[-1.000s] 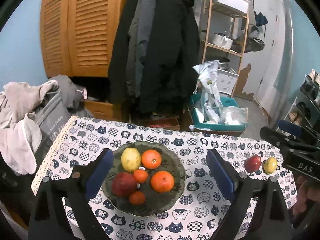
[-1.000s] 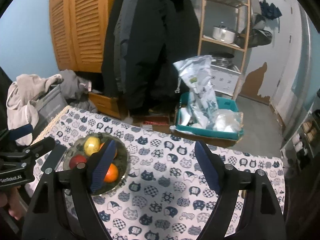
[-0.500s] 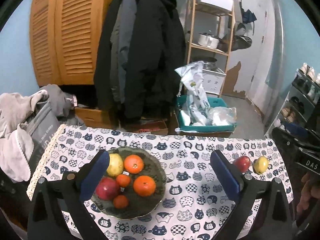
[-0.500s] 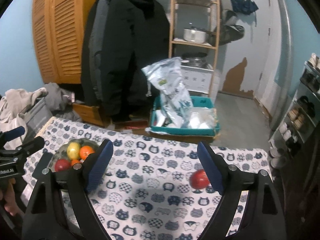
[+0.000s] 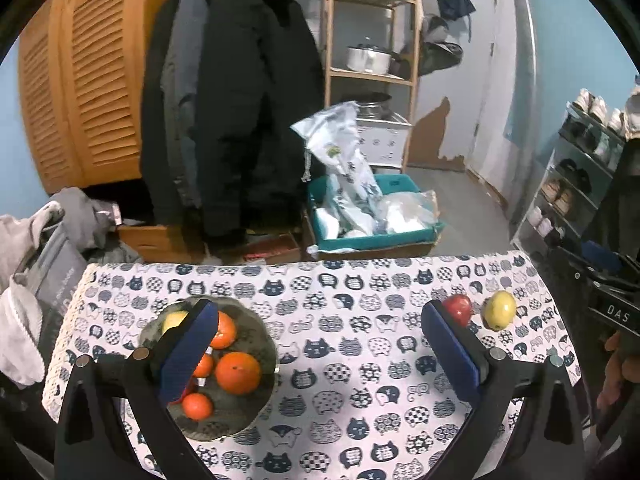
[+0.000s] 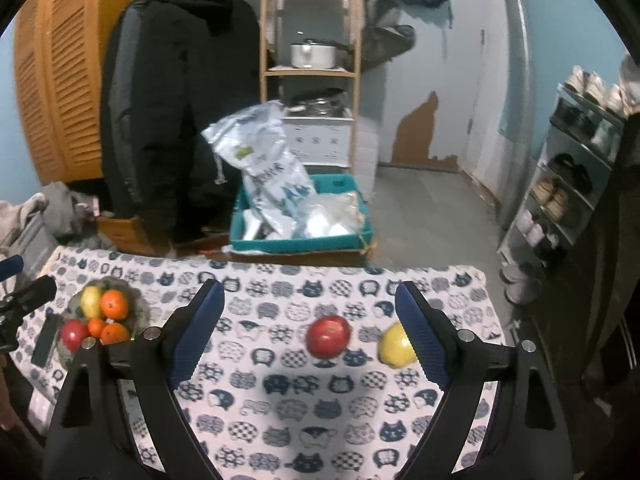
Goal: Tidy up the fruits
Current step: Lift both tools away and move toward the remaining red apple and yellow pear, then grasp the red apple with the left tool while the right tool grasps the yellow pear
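A dark green bowl (image 5: 260,408) on the cat-print tablecloth holds several oranges (image 5: 237,372), a yellow fruit and a red fruit; it also shows in the right wrist view (image 6: 138,312). A red apple (image 6: 328,337) and a yellow fruit (image 6: 394,346) lie loose on the cloth at the right; both show in the left wrist view, the apple (image 5: 458,309) and the yellow fruit (image 5: 499,310). My left gripper (image 5: 318,354) is open and empty above the cloth, its left finger over the bowl. My right gripper (image 6: 310,336) is open and empty, with the red apple between its fingers' lines.
The table's far edge (image 5: 304,266) drops to the floor, where a teal bin (image 5: 372,236) with plastic bags stands. Clothes (image 5: 24,280) are piled at the table's left end. A shoe rack (image 6: 568,184) stands to the right. Coats and a wooden shelf stand behind.
Both grippers have swung to the right and drawn back. The red apple and yellow fruit have come into the right wrist view, and the bowl has slid left in both views.
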`<state>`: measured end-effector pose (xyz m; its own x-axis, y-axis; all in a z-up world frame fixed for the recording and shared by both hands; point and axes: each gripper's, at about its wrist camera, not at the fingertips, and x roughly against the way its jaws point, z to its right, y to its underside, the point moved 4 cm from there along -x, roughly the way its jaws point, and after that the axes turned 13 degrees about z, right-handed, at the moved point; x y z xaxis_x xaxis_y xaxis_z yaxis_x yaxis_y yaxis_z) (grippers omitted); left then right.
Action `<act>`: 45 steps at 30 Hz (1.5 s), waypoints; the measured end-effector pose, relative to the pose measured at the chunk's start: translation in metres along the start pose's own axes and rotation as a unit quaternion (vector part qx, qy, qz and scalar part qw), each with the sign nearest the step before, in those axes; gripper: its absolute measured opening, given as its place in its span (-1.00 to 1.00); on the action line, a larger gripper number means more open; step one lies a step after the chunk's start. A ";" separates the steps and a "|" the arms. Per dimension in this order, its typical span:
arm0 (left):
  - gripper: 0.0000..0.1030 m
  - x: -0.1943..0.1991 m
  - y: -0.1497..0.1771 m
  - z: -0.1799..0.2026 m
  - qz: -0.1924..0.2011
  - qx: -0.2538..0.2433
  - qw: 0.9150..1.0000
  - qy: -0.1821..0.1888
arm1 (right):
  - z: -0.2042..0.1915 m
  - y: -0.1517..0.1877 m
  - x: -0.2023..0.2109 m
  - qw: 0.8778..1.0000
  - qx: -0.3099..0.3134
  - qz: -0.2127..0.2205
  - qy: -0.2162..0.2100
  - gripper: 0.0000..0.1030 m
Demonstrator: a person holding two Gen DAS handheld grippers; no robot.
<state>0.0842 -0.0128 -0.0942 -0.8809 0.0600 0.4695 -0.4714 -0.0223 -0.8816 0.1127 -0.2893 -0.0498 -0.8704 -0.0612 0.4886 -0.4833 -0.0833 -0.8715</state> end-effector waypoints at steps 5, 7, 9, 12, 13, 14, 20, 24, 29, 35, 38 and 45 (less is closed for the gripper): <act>0.98 -0.010 0.001 0.027 -0.011 -0.012 1.000 0.017 | 0.027 0.009 0.000 1.000 -0.016 -0.008 0.020 0.68; 0.98 -0.014 0.003 0.036 -0.015 -0.016 1.000 0.022 | 0.037 0.012 0.000 0.999 -0.022 -0.011 0.027 0.68; 0.98 -0.018 0.005 0.045 -0.020 -0.021 0.999 0.026 | 0.044 0.013 0.001 0.999 -0.025 -0.012 0.033 0.68; 0.98 -0.024 0.006 0.058 -0.024 -0.029 0.999 0.032 | 0.056 0.017 0.001 0.999 -0.029 -0.014 0.041 0.68; 0.98 -0.026 0.007 0.061 -0.026 -0.031 0.999 0.034 | 0.060 0.018 0.001 0.999 -0.031 -0.015 0.043 0.68; 0.98 -0.029 0.008 0.066 -0.028 -0.033 0.998 0.036 | 0.064 0.021 0.000 0.998 -0.034 -0.017 0.046 0.68; 0.98 -0.047 0.014 0.084 -0.043 -0.035 0.997 0.047 | 0.083 0.034 -0.012 0.997 -0.046 -0.035 0.059 0.68; 0.98 -0.064 0.021 0.096 -0.057 -0.035 0.996 0.052 | 0.096 0.046 -0.027 0.995 -0.048 -0.055 0.071 0.68; 0.98 -0.084 0.030 0.109 -0.069 -0.043 0.995 0.051 | 0.108 0.061 -0.047 0.992 -0.056 -0.084 0.077 0.68; 0.98 -0.115 0.045 0.119 -0.096 -0.040 0.993 0.056 | 0.119 0.079 -0.081 0.988 -0.066 -0.123 0.071 0.68; 0.98 -0.133 0.054 0.124 -0.107 -0.045 0.992 0.052 | 0.125 0.091 -0.102 0.984 -0.067 -0.150 0.068 0.68; 0.98 -0.176 0.071 0.140 -0.147 -0.042 0.986 0.065 | 0.136 0.126 -0.146 0.971 -0.087 -0.214 0.055 0.68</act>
<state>0.2001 -0.1647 -0.2323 -0.6914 0.1785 0.7001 -0.6956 0.0974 -0.7118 0.1920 -0.4265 -0.2248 -0.5857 0.0495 0.8090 -0.8039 0.0921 -0.5876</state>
